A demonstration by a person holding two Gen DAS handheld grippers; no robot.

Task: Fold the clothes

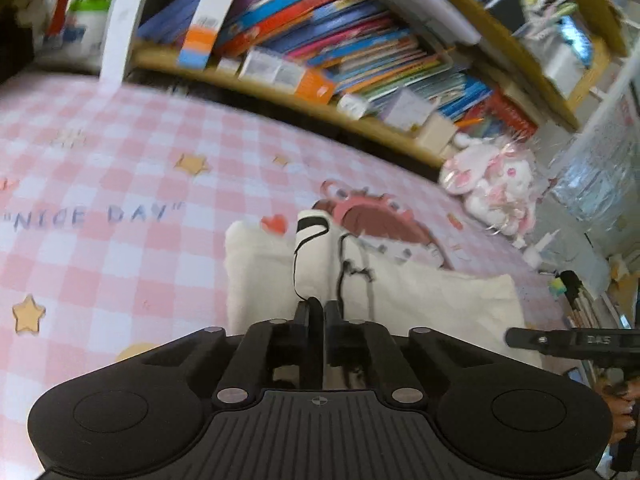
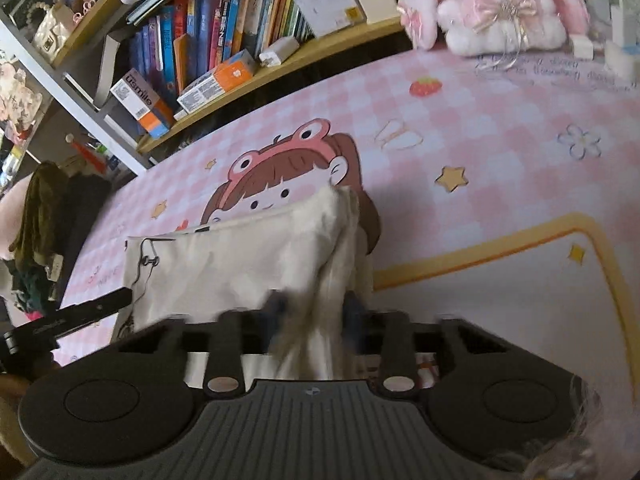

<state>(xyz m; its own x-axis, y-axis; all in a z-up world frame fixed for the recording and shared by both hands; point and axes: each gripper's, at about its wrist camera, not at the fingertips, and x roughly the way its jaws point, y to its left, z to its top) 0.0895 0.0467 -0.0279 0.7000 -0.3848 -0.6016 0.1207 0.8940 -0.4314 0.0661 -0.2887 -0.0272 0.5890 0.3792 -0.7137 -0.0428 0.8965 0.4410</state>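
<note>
Behind cream garment [image 2: 240, 256], bookshelf [image 2: 224, 60], plush rabbit [image 2: 500, 4]

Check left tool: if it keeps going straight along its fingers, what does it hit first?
Probably the cream fabric garment with black line print, lying directly ahead of the left tool on the pink checked tablecloth. Depth is unclear; it may already be touching.

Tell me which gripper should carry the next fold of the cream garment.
Right, probably. The right gripper has a bunched corner of the cream garment between its fingers, lifted off the pink checked mat. The left gripper is shut over the garment, apparently holding nothing, so it could pin.
</note>
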